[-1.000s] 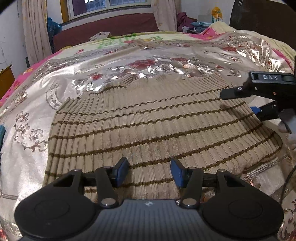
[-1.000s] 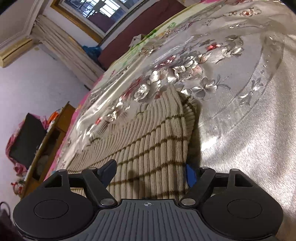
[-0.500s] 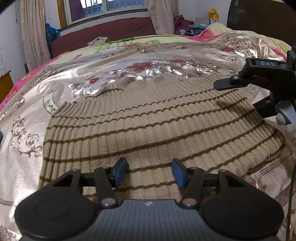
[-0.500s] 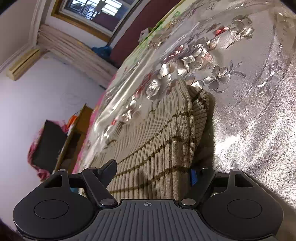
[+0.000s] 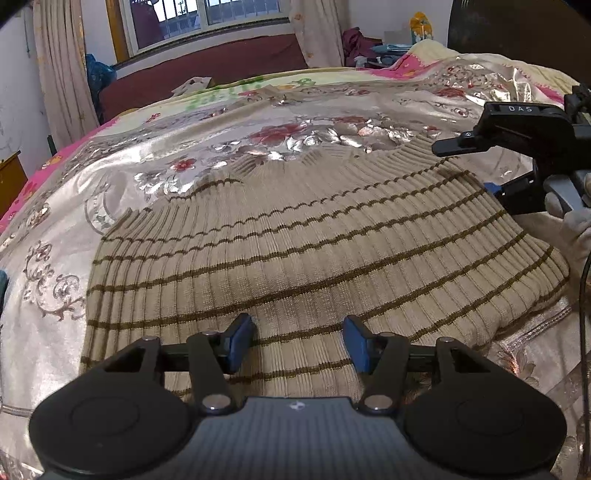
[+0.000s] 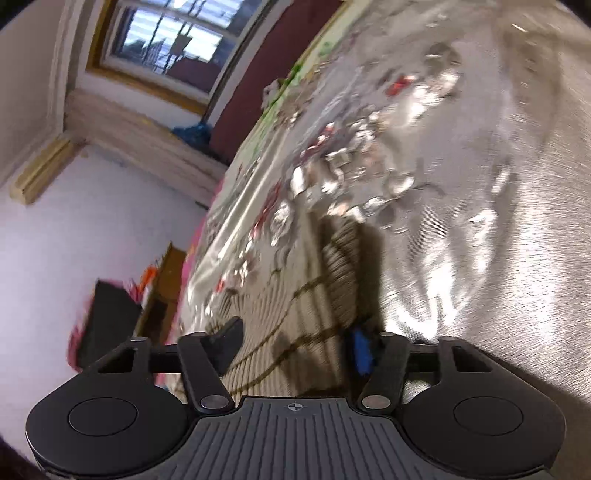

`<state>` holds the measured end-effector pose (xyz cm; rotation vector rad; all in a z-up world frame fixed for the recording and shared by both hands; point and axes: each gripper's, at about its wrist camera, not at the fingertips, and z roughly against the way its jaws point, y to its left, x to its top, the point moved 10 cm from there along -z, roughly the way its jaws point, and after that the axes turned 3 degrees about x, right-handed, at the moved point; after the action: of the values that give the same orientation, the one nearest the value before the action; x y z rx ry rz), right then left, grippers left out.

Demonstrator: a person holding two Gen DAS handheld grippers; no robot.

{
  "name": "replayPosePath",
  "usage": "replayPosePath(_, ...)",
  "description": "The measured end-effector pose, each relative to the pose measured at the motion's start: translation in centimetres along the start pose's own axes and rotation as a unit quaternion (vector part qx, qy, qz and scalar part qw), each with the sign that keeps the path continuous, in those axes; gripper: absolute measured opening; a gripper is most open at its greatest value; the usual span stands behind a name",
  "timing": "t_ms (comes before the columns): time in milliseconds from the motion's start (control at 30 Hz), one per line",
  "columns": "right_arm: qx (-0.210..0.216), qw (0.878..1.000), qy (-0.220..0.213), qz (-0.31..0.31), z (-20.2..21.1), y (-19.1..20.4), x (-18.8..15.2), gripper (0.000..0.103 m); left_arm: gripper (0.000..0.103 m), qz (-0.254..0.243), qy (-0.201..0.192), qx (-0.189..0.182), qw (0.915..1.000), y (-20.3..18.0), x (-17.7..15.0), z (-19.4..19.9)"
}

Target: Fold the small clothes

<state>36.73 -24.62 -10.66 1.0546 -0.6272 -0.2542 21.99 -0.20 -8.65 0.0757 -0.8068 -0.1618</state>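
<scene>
A beige ribbed sweater point(image 5: 295, 251) with thin brown stripes lies spread flat on a shiny floral bedspread point(image 5: 258, 155). My left gripper point(image 5: 299, 332) hovers over its near hem, open, blue pads apart with only cloth below them. My right gripper point(image 5: 463, 168) sits at the sweater's far right corner, one finger above the cloth and one with a blue pad at its edge. In the blurred right wrist view the sweater point(image 6: 314, 295) edge runs between the jaws of the right gripper point(image 6: 295, 338), which are closing but still stand apart from the cloth.
A gloved hand point(image 5: 569, 221) holds the right gripper, and a cable point(image 5: 581, 295) hangs beside it. The bedspread point(image 6: 480, 258) stretches on to the right. A window, curtains and a maroon bench point(image 5: 207, 70) lie beyond the bed. A dark headboard point(image 5: 517, 26) stands at the far right.
The right gripper has rolled and slid further along the sweater's right edge, and its jaws have narrowed. The left gripper has barely moved.
</scene>
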Motion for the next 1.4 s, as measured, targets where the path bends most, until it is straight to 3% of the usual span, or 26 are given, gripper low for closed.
replayPosePath(200, -0.029, 0.998, 0.023, 0.049, -0.8, 0.4, 0.4, 0.049, 0.06, 0.001, -0.002, 0.002, 1.0, 0.1, 0.2, 0.0)
replayPosePath(367, -0.046, 0.997, 0.037, 0.055, -1.6, 0.2, 0.8, 0.048, 0.059, -0.011, -0.026, -0.005, 0.9996, -0.8, 0.7, 1.1)
replayPosePath(400, -0.046, 0.996, 0.042, 0.06, -1.6, 0.4, 0.6, 0.046, 0.059, -0.02, -0.031, -0.006, 0.9993, -1.2, 0.9, 1.2)
replayPosePath(500, -0.06, 0.995, 0.053, 0.058, -1.3, 0.0, 0.3, 0.025, 0.059, -0.028, -0.049, -0.018, 0.9983, -2.2, 1.4, 1.3)
replayPosePath(600, -0.056, 0.997, 0.052, 0.033, -0.9, -0.2, 0.4, 0.022, 0.06, -0.028, -0.059, -0.026, 0.9976, -3.1, 2.2, 0.7)
replayPosePath(733, -0.057, 0.996, 0.054, 0.044, -0.6, 1.3, 0.3, 0.02, 0.06, -0.051, -0.038, -0.022, 0.9978, -4.0, 1.6, -1.3)
replayPosePath(1067, -0.056, 0.997, 0.051, 0.011, -0.9, 9.4, 0.2, 0.019, 0.06, 0.033, -0.059, -0.063, 0.9957, -0.9, 2.1, 0.3)
replayPosePath(1200, -0.067, 0.996, 0.056, 0.012, -3.2, 13.2, -0.9, 0.018, 0.06, 0.049, -0.068, -0.054, 0.995, 2.1, 1.6, 1.3)
replayPosePath(1400, -0.116, 0.99, 0.068, 0.042, -9.3, 17.5, -4.2, 0.017, 0.06, 0.124, -0.063, -0.052, 0.9889, 8.1, -0.3, 3.0)
